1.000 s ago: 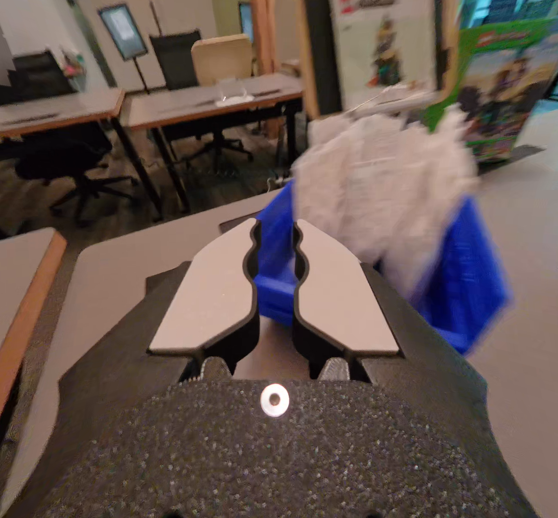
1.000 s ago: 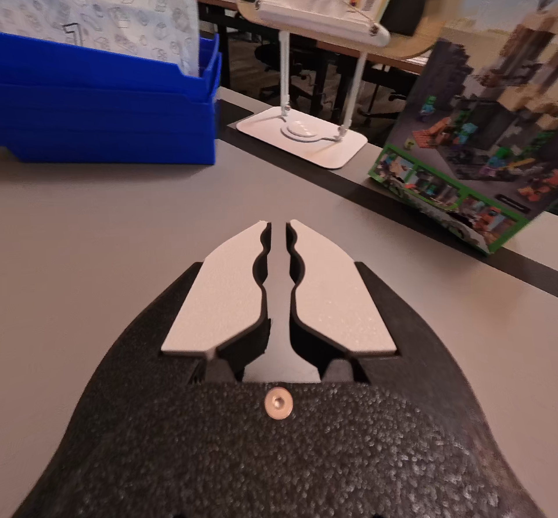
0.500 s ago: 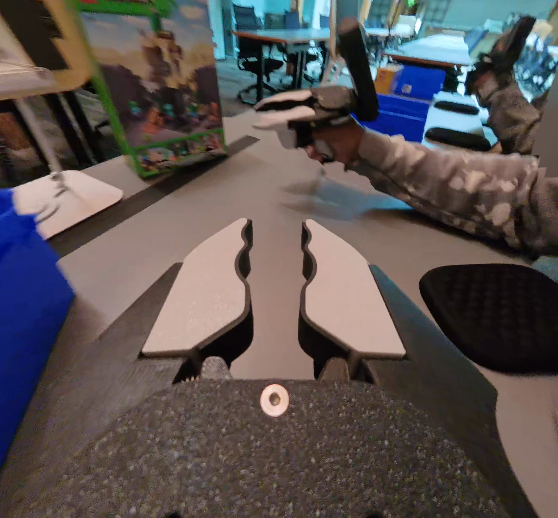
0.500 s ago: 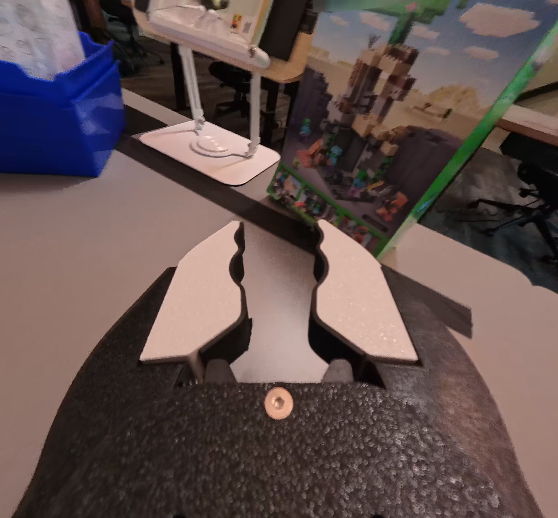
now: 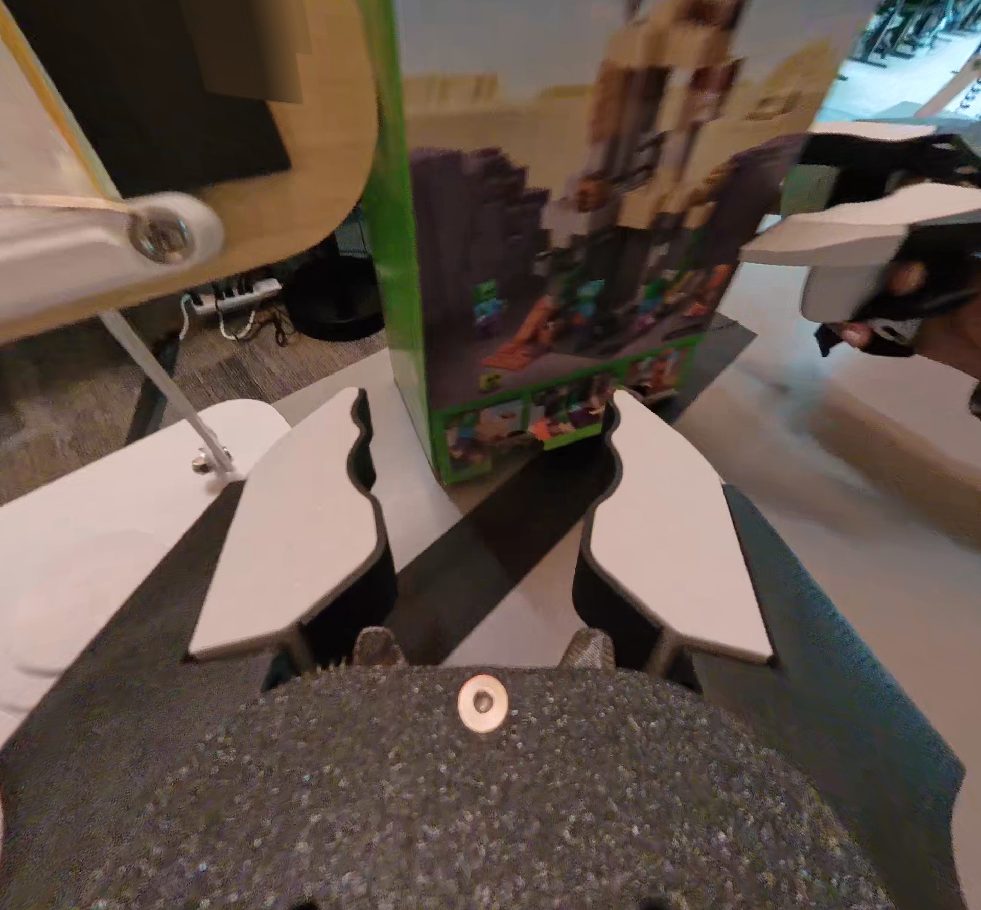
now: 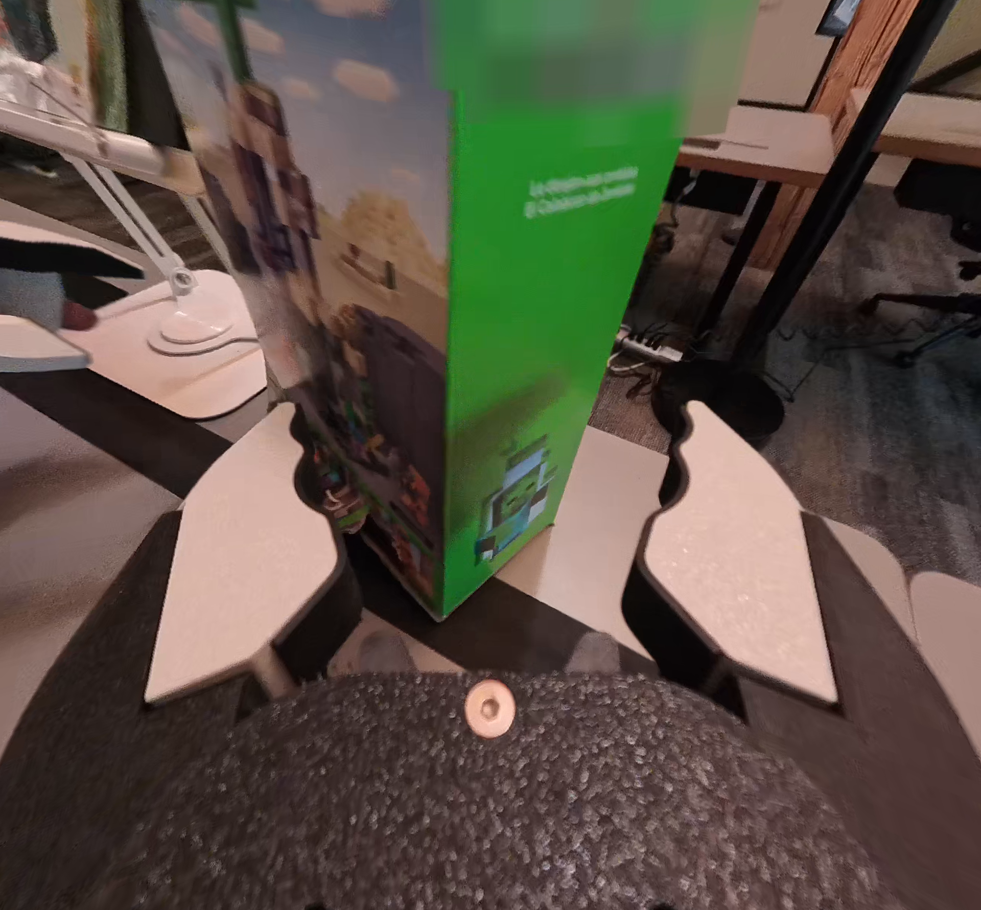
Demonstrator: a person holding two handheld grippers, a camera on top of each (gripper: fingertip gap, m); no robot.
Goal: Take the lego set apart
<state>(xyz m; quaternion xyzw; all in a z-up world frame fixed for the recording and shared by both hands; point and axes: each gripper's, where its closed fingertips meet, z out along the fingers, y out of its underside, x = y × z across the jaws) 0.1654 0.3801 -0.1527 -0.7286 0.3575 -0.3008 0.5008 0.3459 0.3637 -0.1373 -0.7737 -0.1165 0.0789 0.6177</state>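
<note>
A tall green lego box (image 5: 557,247) with a printed picture stands upright on the grey table. My left gripper (image 5: 485,404) is open and empty, with the box's lower left corner just ahead between its fingers. My right gripper (image 6: 491,412) is wide open and empty, and a vertical corner of the box (image 6: 504,300) sits between its fingers without touching them. A finger (image 5: 876,231) of the right gripper shows at the right of the left wrist view. A finger (image 6: 37,351) of the left gripper shows at the left edge of the right wrist view.
A white stand base (image 5: 132,486) lies left of the box and also shows in the right wrist view (image 6: 201,353). Its arm holds a wooden board (image 5: 329,88) overhead. A black strip (image 5: 504,529) crosses the table under the box. Floor, cables and desk legs lie beyond the table edge.
Both grippers have swung toward the lego box and come close to it. Both have opened wider. The blue bin has left both views.
</note>
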